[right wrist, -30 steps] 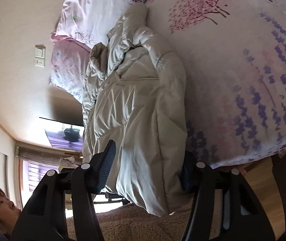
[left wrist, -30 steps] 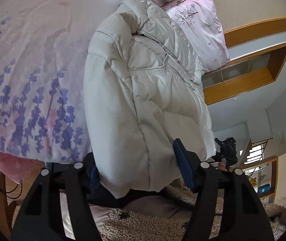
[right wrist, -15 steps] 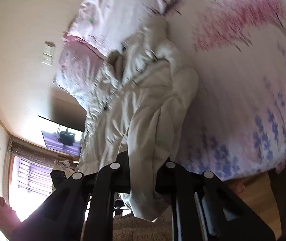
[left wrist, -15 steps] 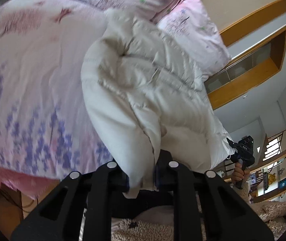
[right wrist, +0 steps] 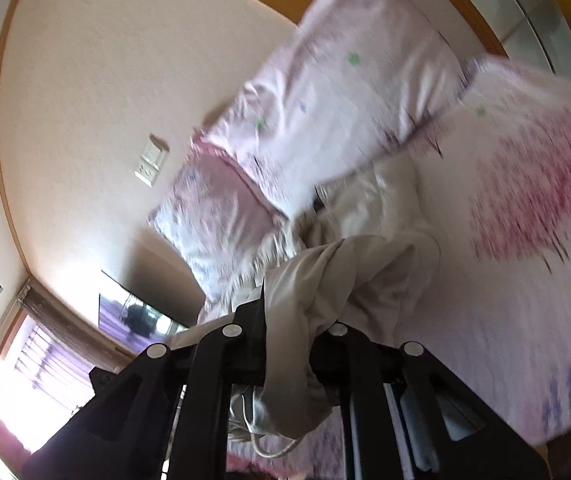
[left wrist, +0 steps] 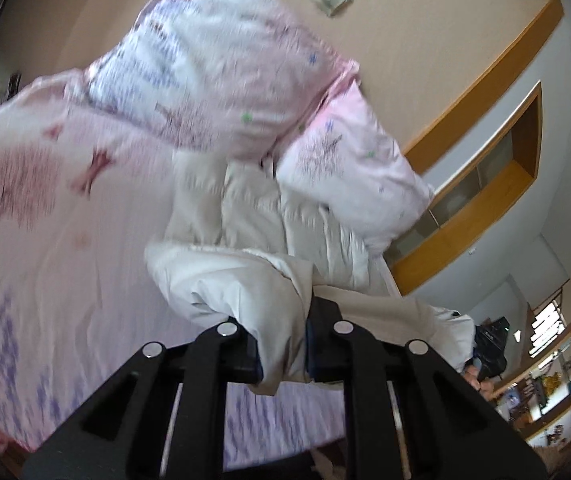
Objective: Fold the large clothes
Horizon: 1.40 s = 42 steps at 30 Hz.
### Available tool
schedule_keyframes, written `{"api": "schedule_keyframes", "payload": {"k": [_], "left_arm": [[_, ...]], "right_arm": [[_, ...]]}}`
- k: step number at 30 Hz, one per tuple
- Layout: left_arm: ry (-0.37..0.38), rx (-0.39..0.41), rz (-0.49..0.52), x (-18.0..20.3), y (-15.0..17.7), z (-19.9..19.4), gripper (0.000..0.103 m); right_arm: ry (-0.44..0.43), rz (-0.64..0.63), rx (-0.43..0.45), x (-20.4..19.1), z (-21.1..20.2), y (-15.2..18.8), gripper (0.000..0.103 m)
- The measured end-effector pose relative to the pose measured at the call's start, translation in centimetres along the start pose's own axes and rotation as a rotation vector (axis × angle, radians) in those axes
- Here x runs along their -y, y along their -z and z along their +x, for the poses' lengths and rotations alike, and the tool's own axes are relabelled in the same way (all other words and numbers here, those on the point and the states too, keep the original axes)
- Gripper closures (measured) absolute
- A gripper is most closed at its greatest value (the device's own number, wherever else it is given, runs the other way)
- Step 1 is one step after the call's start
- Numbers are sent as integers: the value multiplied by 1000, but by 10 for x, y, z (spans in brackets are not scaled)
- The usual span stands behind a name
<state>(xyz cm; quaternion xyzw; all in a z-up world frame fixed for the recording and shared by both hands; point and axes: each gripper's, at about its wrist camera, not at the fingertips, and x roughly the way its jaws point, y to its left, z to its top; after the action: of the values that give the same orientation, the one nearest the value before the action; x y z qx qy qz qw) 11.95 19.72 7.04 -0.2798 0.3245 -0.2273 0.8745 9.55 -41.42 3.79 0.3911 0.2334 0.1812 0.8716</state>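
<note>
A cream puffer jacket (left wrist: 253,240) lies along a bed with a pink floral cover (left wrist: 45,216), its far end by the pillows. My left gripper (left wrist: 281,354) is shut on the jacket's near hem, which bunches up between the black fingers and lifts off the bed. In the right wrist view the same jacket (right wrist: 369,248) hangs in folds from my right gripper (right wrist: 289,344), shut on another part of the hem, with a drawcord dangling below. The other gripper (left wrist: 491,344) shows at the right edge of the left wrist view, held in a hand.
Two pink floral pillows (left wrist: 225,76) lean against the beige wall at the head of the bed. A wall socket (right wrist: 151,160) sits beside them. A wooden-framed alcove (left wrist: 485,188) and shelves with small items (left wrist: 557,392) are at the right; a window (right wrist: 41,364) glows lower left.
Both grippers closed on the jacket's near hem and rose, pulling it up off the bed. The views tilted upward, so the pillows and wall now fill the top.
</note>
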Motion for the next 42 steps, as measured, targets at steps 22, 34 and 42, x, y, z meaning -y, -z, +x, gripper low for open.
{"api": "schedule_keyframes", "payload": {"k": [22, 34, 42], "left_arm": [[-179, 32, -90, -28, -126, 143, 87], [-267, -115, -251, -74, -148, 233, 77], [-211, -151, -345, -87, -155, 246, 51]], "right_arm": [[238, 46, 59, 11, 149, -101, 92], [463, 318, -80, 75, 230, -124, 68], [326, 442, -40, 91, 225, -139, 35]]}}
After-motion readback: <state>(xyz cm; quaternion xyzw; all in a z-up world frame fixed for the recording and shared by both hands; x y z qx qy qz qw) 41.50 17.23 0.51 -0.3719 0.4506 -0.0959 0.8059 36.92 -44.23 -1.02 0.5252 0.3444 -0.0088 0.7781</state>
